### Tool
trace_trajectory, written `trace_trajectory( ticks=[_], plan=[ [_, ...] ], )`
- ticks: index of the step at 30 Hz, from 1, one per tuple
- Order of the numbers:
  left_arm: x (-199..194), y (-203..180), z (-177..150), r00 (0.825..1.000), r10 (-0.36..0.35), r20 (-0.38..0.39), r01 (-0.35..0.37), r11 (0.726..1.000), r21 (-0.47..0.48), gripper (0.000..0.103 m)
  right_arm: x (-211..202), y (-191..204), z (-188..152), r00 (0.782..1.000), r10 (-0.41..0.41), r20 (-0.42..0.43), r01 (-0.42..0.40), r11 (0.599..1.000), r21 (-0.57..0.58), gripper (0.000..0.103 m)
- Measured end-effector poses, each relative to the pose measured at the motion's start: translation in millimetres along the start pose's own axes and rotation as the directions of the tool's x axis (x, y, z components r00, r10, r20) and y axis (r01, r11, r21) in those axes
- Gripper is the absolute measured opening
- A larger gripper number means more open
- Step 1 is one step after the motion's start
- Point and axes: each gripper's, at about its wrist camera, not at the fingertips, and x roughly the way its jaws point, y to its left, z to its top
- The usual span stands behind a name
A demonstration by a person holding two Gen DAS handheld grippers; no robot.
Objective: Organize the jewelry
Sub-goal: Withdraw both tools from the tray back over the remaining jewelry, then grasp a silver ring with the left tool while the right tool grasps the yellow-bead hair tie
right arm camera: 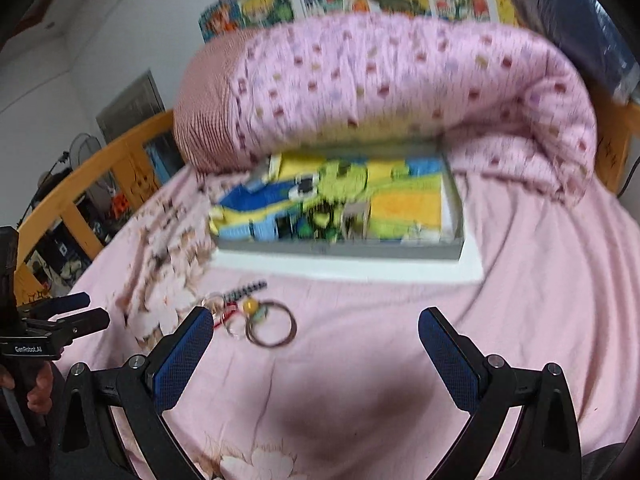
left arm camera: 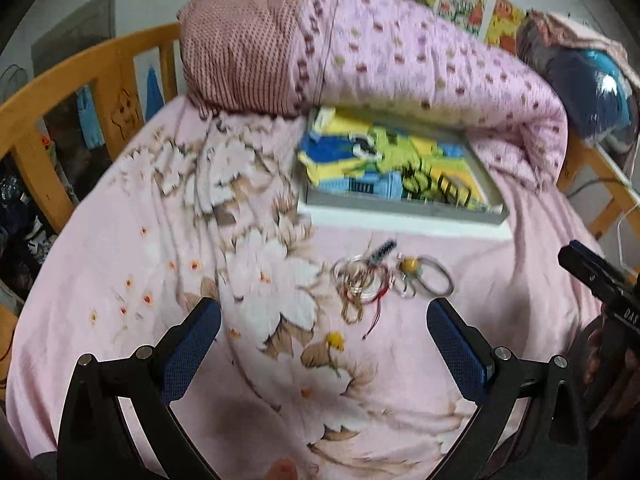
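Note:
A tangle of jewelry (left arm camera: 372, 280) lies on the pink bedsheet: thin bangles, a red cord, a yellow bead (left arm camera: 408, 265) and a dark beaded strip. In the right wrist view the same jewelry pile (right arm camera: 256, 316) sits just ahead of the left finger, with a metal bangle (right arm camera: 272, 328) nearest. Behind it stands a shallow grey tray (left arm camera: 400, 210), also seen as the tray (right arm camera: 340, 249), lined with a colourful picture. My left gripper (left arm camera: 324, 320) hovers open just short of the pile. My right gripper (right arm camera: 316, 330) is open too, empty, to the right of the pile.
A rolled pink quilt (left arm camera: 400, 64) lies behind the tray. Wooden bed rails (left arm camera: 80, 76) run along the left and far right. The other gripper (right arm camera: 64, 320) and the hand holding it show at the left edge of the right wrist view.

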Motion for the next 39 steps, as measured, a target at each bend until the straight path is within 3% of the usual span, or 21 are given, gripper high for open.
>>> trace_trajectory(
  ticks=[5,9,14,18,26,27,32,34,39],
  plan=[
    [18.7,7.6,-4.2,0.997,-0.013,-0.083,0.011,1.000,-0.020,0.101,24.7,-7.0,-0.7,0.993,0.029,-0.114,-0.023,0.999,0.047,0.103],
    [32.5,17.6,-3.3,0.989,-0.036,-0.144,0.027,0.998,-0.065,0.101,45.4,-16.1,3.1,0.974,0.094,-0.207,-0.078,0.993,0.084,0.103],
    [47.9,24.8,-0.4,0.979,-0.022,-0.203,0.006,0.997,-0.077,0.101,69.0,-11.4,14.7,0.962,0.031,-0.272,-0.049,0.997,-0.063,0.103],
    [60.3,27.5,6.1,0.975,-0.026,-0.223,0.009,0.997,-0.076,0.101,84.3,-1.8,15.7,0.958,-0.019,-0.288,-0.043,0.977,-0.207,0.103],
    [89.8,24.8,27.8,0.974,-0.056,-0.221,0.057,0.998,-0.001,0.098,110.0,5.4,13.4,0.950,0.008,-0.313,-0.089,0.965,-0.246,0.103],
    [93.1,23.3,30.6,0.974,-0.064,-0.218,0.070,0.997,0.018,0.094,111.9,6.7,12.8,0.949,0.009,-0.316,-0.093,0.964,-0.251,0.102],
    [111.3,16.7,36.9,0.971,-0.083,-0.224,0.107,0.989,0.100,0.072,121.1,12.1,7.9,0.939,0.017,-0.342,-0.116,0.956,-0.270,0.072],
    [119.1,14.6,36.9,0.965,-0.103,-0.243,0.134,0.984,0.114,0.059,124.2,13.1,6.0,0.936,0.025,-0.351,-0.126,0.955,-0.268,0.068],
    [136.3,13.9,36.5,0.948,-0.131,-0.289,0.173,0.977,0.124,0.040,131.3,13.3,5.1,0.934,0.043,-0.354,-0.141,0.957,-0.255,0.052]
  ],
)
